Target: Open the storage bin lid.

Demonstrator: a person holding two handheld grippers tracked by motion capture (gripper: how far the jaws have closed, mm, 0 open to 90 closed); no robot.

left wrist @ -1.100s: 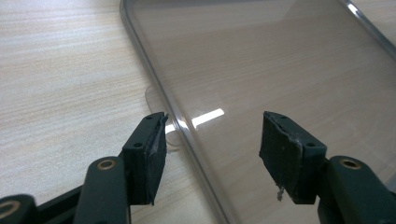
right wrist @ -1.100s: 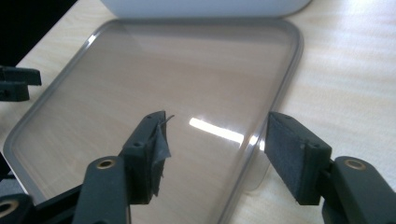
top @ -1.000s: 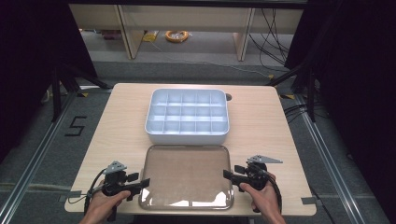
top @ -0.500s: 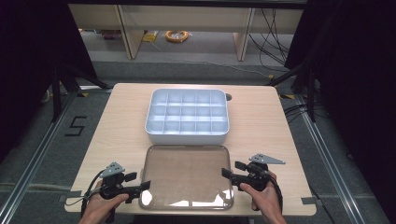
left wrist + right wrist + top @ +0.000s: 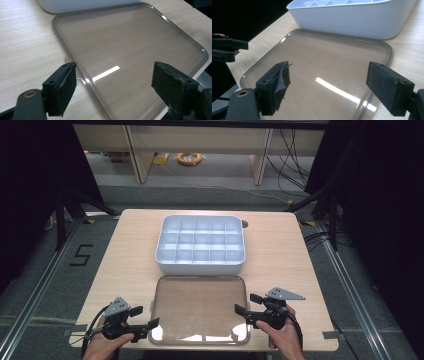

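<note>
Pale wood covers the one table (image 5: 125, 255) in this dim room, and on its near half lies one clear lid (image 5: 200, 307), flat, its smoky rim reaching almost to the table's front edge. One white box (image 5: 201, 245) with rows of small compartments sits just behind it, long side against the lid's far edge; whether they touch is hard to say.

Two grippers flank the lid. The left gripper (image 5: 150, 324) sits at the lid's near left corner, the right gripper (image 5: 245, 305) at its right edge, each in one of the person's two hands. Both pairs of jaws have just been opening and now stand wide. The left gripper view shows the lid's edge running between the pads (image 5: 62, 87), unpressed. From the right gripper (image 5: 337, 87), the same: released, gripping nothing.

Beyond the table, dark floor, and one coil of yellow cable (image 5: 189, 158).
</note>
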